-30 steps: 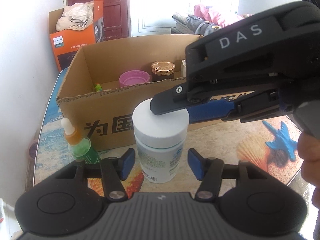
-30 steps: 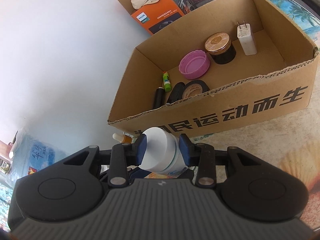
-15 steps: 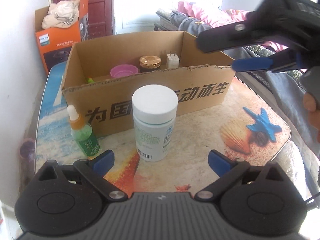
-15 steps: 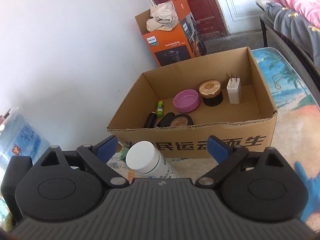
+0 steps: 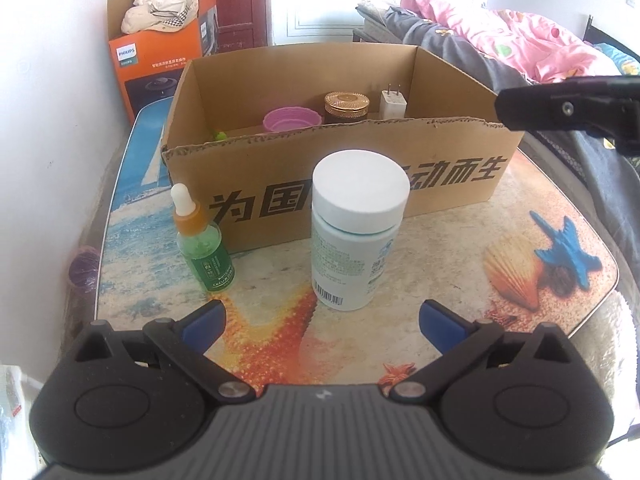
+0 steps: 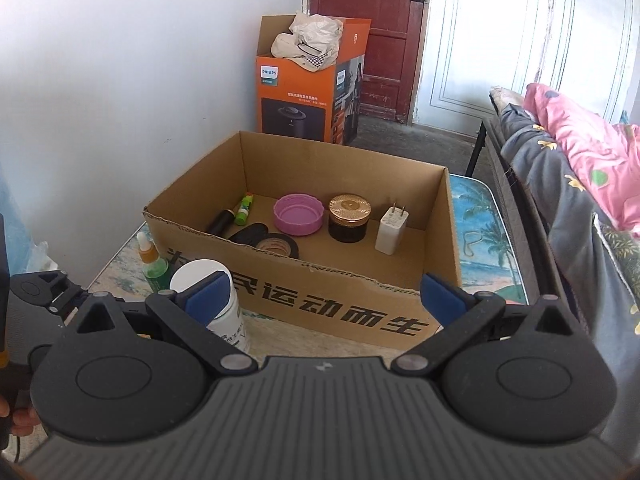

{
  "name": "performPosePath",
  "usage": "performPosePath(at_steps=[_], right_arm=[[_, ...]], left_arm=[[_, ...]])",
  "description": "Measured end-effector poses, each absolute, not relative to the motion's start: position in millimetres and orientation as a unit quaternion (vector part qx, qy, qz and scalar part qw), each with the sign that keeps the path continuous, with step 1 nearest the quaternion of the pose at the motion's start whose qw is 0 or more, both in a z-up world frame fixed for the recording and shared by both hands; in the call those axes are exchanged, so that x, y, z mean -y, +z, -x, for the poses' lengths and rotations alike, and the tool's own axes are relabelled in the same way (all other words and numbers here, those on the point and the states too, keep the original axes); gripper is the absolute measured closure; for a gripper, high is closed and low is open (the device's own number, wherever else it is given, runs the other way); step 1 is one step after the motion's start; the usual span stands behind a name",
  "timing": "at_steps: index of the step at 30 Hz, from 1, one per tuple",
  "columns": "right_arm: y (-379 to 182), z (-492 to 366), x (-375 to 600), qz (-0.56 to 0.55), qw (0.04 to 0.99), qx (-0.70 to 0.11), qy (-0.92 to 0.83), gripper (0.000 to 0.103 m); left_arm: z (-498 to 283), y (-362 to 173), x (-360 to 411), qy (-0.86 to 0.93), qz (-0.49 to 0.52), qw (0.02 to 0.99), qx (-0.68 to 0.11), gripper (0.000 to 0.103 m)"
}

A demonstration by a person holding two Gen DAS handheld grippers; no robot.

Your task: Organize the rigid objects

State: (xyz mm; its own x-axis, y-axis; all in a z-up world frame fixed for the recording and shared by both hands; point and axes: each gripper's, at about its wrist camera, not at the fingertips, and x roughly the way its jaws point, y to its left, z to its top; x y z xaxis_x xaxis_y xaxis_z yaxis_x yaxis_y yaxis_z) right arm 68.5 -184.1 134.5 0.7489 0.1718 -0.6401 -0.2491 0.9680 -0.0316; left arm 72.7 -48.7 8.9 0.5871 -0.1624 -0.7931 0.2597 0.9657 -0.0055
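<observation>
A white pill bottle point(image 5: 356, 228) stands upright on the beach-print table, in front of an open cardboard box point(image 5: 452, 168). A green dropper bottle point(image 5: 202, 246) stands to its left. My left gripper point(image 5: 320, 322) is open and empty, just short of the pill bottle. My right gripper point(image 6: 322, 298) is open and empty, raised before the box point(image 6: 360, 308); the pill bottle point(image 6: 208, 292) shows behind its left finger. The box holds a pink lid point(image 6: 298, 214), a gold-lidded jar point(image 6: 349, 218), a white charger point(image 6: 392, 230), tape rolls point(image 6: 276, 245) and small tubes point(image 6: 244, 210).
An orange Philips carton point(image 6: 308, 92) with cloth on top stands behind the table by a red door. A bed with pink and grey bedding point(image 5: 520, 40) runs along the right. A white wall is on the left. The table's edge point(image 5: 600, 300) curves at the front right.
My right gripper let go of the pill bottle's cap, opened and pulled back up and right. My left gripper opened wide and drew back. The bottle stands free.
</observation>
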Motion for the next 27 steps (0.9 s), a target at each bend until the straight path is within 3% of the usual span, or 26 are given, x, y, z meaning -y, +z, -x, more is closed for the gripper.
performPosePath(at_steps=[6,15,19,23,27], right_arm=[[137,-64,192,0.01,0.936,-0.312,0.166,0.001],[109,-58,174,-0.049,0.929,-0.312,0.194,0.001],[96,-71,171,-0.089,0.914,-0.329,0.219,0.002],[81,-88,175,-0.147,0.893,-0.355,0.235,0.005],[66,-106,179,-0.201,0.869,-0.378,0.247,0.018]], left_arm=[[-58,14,40,-0.176,-0.015,0.911,-0.372,0.0],[-56,8,59,-0.209,-0.087,0.91,-0.347,0.003],[-61,4,67,-0.207,-0.115,0.911,-0.337,0.01],[-72,1,66,-0.208,-0.106,0.91,-0.343,0.029],[-84,1,64,-0.195,-0.102,0.914,-0.341,0.039]])
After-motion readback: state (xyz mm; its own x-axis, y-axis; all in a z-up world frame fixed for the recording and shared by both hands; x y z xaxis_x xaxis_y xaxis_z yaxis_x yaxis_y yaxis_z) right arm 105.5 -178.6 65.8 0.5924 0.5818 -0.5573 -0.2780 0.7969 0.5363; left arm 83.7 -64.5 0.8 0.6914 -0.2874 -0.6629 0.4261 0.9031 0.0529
